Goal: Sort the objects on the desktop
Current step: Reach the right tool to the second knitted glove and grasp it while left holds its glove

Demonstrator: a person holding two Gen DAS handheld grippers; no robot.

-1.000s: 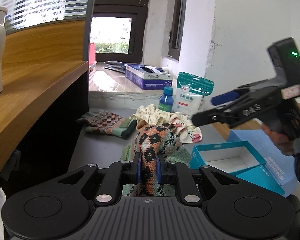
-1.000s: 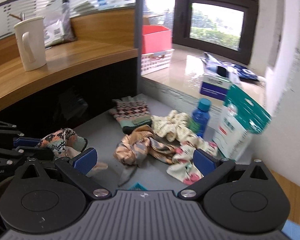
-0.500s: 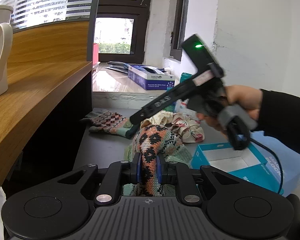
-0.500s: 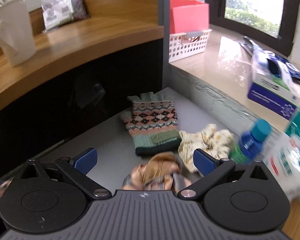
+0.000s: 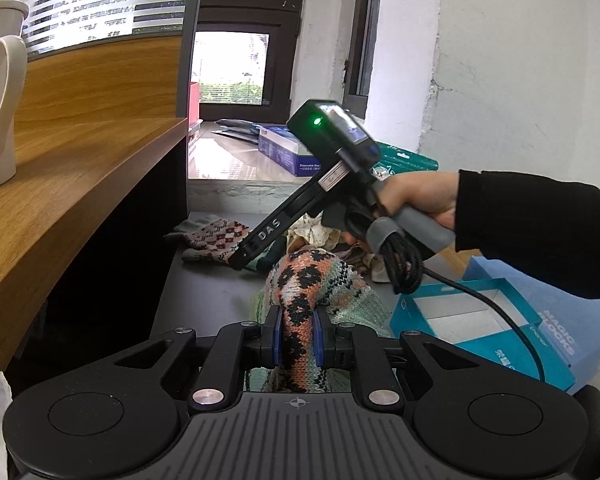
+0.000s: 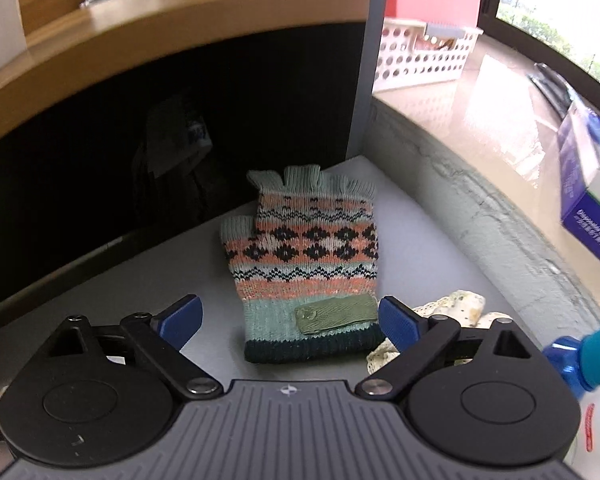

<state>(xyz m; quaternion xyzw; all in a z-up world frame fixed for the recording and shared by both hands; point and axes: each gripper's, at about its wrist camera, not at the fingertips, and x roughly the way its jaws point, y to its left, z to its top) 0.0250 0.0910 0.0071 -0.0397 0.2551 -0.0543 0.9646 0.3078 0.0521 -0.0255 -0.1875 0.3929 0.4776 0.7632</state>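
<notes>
My left gripper (image 5: 297,339) is shut on a patterned knit glove (image 5: 312,276) and holds it above the grey desk. The matching fingerless glove (image 6: 304,264) lies flat on the grey desk (image 6: 416,240), fingers pointing away; it also shows in the left wrist view (image 5: 216,236). My right gripper (image 6: 290,320) is open, its blue pads (image 6: 396,322) on either side of that glove's cuff, just above it. In the left wrist view the right gripper body (image 5: 320,188) reaches down over the flat glove.
Floral scrunchies (image 6: 456,308) lie right of the flat glove. A blue-capped bottle (image 6: 580,356) and a teal packet (image 5: 408,160) stand nearby. An open teal box (image 5: 472,316) sits at right. A wooden shelf (image 5: 80,200) with a white mug (image 5: 0,92) overhangs the left. A white basket (image 6: 424,56) is on the sill.
My right gripper has swung left and down, from over the scrunchies to just over the flat glove's cuff. My left gripper holds still with its glove.
</notes>
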